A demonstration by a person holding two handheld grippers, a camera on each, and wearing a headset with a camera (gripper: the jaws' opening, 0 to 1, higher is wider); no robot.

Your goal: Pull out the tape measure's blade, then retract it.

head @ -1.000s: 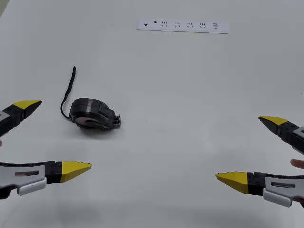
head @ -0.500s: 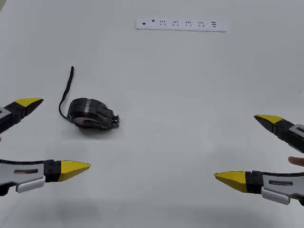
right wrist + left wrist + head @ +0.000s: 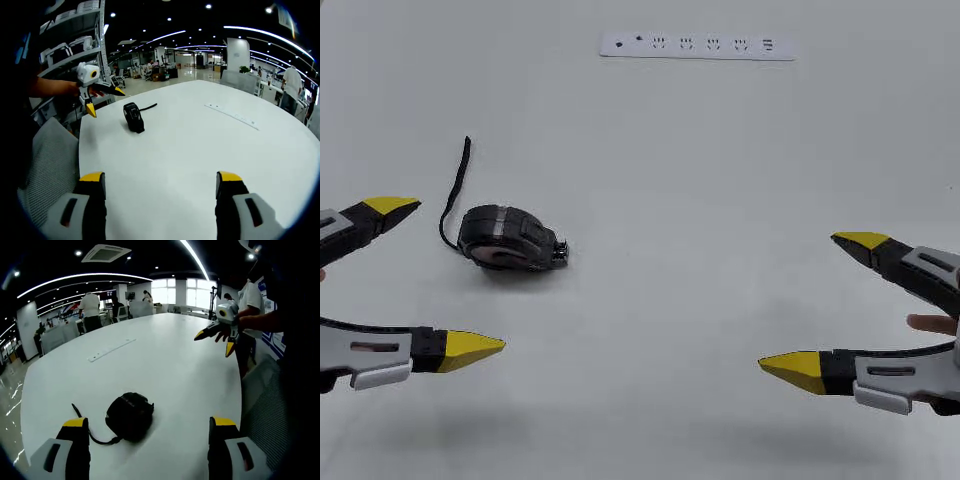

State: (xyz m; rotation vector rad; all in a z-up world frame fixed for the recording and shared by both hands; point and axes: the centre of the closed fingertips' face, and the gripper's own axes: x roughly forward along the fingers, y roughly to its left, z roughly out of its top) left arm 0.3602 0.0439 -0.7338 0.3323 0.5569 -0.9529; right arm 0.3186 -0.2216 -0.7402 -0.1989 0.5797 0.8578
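Surface (image 3: 700,180): carries the tape measure and the power strip; both grippers hang above its near part.
Tape measure (image 3: 510,238): on the left half of the surface, in front of the person.
Strap (image 3: 455,190): runs from the tape measure's left end across the surface toward the far side.
Power strip (image 3: 697,45): flat at the far side, behind and to the right of the tape measure, well apart from it.
Left gripper (image 3: 459,274): near left, close to the tape measure, apart from it.
Right gripper (image 3: 798,300): near right, opposite the left gripper, well apart from the tape measure.

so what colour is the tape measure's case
The rounded tape measure is mostly black, clearest in the head view.
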